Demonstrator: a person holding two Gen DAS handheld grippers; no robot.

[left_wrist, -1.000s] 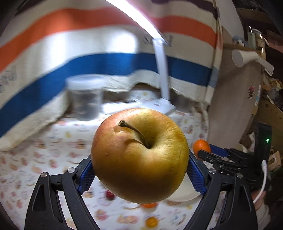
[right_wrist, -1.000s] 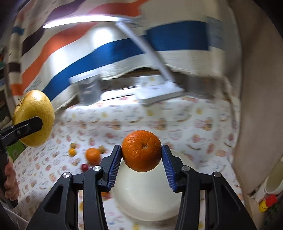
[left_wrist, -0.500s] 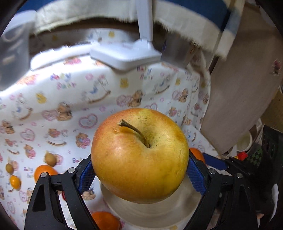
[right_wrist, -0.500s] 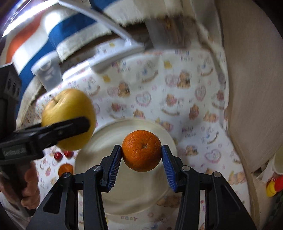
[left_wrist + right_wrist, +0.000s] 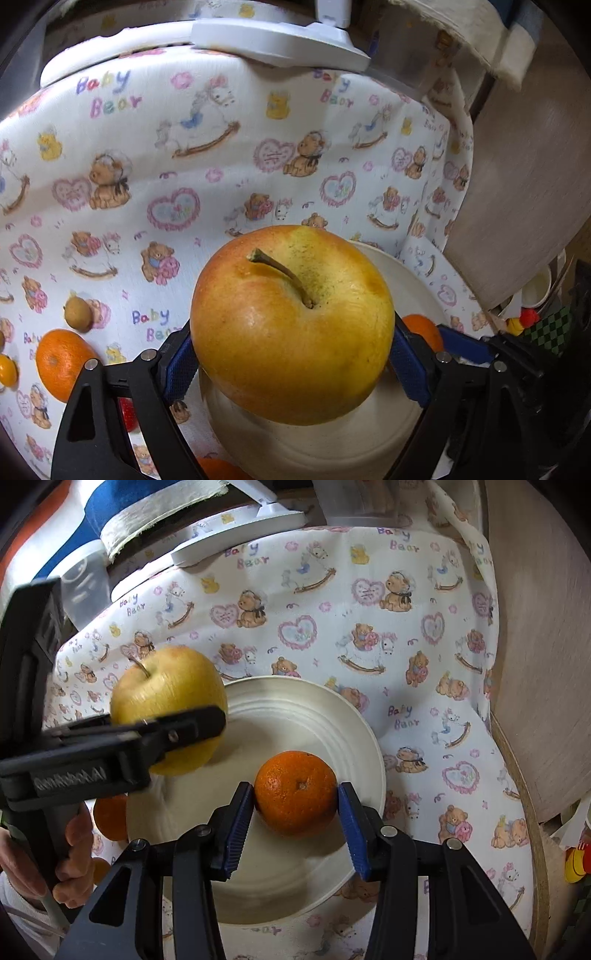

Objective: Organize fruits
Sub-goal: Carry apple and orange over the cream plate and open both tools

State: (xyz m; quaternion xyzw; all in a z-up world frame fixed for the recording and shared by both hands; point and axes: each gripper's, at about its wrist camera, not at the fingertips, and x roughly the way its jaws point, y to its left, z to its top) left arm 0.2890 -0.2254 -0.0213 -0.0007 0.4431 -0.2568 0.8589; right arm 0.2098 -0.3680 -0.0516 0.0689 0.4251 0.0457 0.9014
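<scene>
My left gripper (image 5: 291, 363) is shut on a large yellow-red apple (image 5: 291, 325) and holds it above the left part of a white plate (image 5: 410, 284). In the right wrist view the apple (image 5: 166, 694) hangs over the plate's left rim (image 5: 369, 738). My right gripper (image 5: 295, 827) is shut on an orange (image 5: 295, 794) and holds it over the plate's middle. That orange (image 5: 423, 326) and the right gripper's blue pad show behind the apple in the left wrist view.
Loose fruit lies on the bear-print cloth left of the plate: an orange (image 5: 61, 358), a small brown fruit (image 5: 77, 314), a small yellow one (image 5: 7, 369), a red one (image 5: 127, 413). A white lamp base (image 5: 280, 40) stands at the back. A wooden board (image 5: 535, 627) borders the right.
Both grippers have come down and tilted toward the table, bringing the apple and the orange over the white plate. Both stay shut on their fruit.
</scene>
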